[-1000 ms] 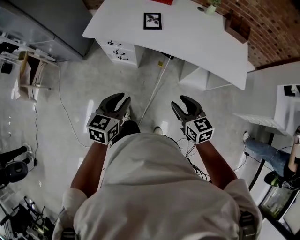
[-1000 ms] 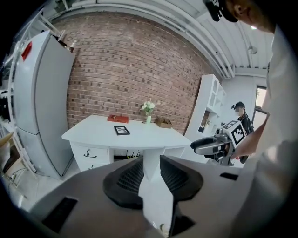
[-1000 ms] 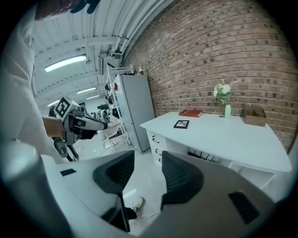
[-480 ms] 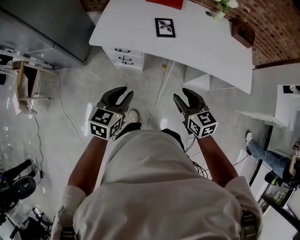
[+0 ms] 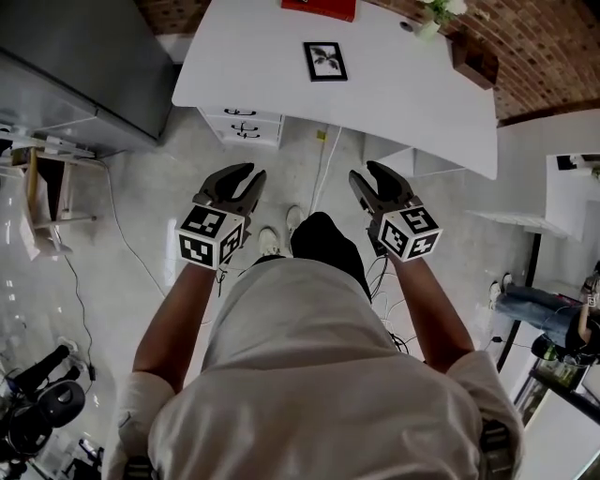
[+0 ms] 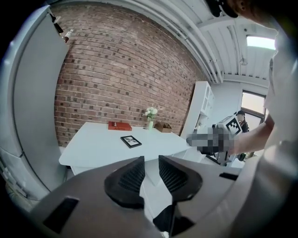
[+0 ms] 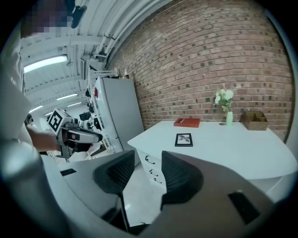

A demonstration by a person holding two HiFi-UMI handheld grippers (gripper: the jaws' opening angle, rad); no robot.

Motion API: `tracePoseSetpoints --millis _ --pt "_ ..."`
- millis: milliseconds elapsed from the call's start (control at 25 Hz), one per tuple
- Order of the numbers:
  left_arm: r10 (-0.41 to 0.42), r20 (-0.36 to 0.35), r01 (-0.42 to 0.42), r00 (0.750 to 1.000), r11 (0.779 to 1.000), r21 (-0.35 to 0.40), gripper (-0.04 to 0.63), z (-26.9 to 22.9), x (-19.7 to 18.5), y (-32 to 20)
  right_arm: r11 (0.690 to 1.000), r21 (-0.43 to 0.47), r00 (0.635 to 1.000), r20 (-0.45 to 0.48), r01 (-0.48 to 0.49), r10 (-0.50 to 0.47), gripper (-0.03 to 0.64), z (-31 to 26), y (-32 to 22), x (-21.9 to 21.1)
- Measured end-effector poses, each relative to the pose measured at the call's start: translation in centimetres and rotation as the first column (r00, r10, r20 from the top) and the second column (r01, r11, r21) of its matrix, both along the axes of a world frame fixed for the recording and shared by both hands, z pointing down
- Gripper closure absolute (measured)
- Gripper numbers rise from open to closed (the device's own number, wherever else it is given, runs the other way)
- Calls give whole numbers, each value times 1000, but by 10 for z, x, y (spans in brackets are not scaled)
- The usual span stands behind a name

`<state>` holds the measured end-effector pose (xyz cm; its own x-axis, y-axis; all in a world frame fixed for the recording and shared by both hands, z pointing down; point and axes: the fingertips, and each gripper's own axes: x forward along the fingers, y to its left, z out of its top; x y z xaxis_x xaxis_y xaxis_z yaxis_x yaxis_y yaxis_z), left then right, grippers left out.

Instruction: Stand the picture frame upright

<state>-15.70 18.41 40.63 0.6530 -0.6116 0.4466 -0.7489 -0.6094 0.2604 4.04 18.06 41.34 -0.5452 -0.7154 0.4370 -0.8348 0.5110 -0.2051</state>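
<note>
The picture frame, black-edged with a leaf print, lies flat on the white table ahead of me. It also shows in the left gripper view as the frame and in the right gripper view as the frame. Both grippers hang in the air over the floor, well short of the table. My left gripper has a narrow gap between its jaws, which are closing on nothing; its pads are bare. My right gripper is open and empty too.
On the table's far side lie a red book, a small vase of flowers and a wooden box. A white drawer unit stands under the table. A grey cabinet is at the left, a cable on the floor.
The person has stepped toward the table, one leg now forward. Both grippers have come nearer the table's front edge, and the frame sits a little lower in the head view.
</note>
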Motion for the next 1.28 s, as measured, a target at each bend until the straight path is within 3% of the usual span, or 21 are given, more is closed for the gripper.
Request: tracePoseSetpoints --millis 360,840,1280 --pt "17 -12 -18 1000 999 -37 505 6 19 -72 998 -50 1000 14 -27 28 431 20 -77 16" --pt "-16 5 16 1000 987 -162 505 43 64 -189 991 -126 998 47 49 -44 433 54 -205 41" --pt "-76 35 83 996 966 -247 505 85 103 -278 964 -215 987 71 157 -145 449 107 -302 66"
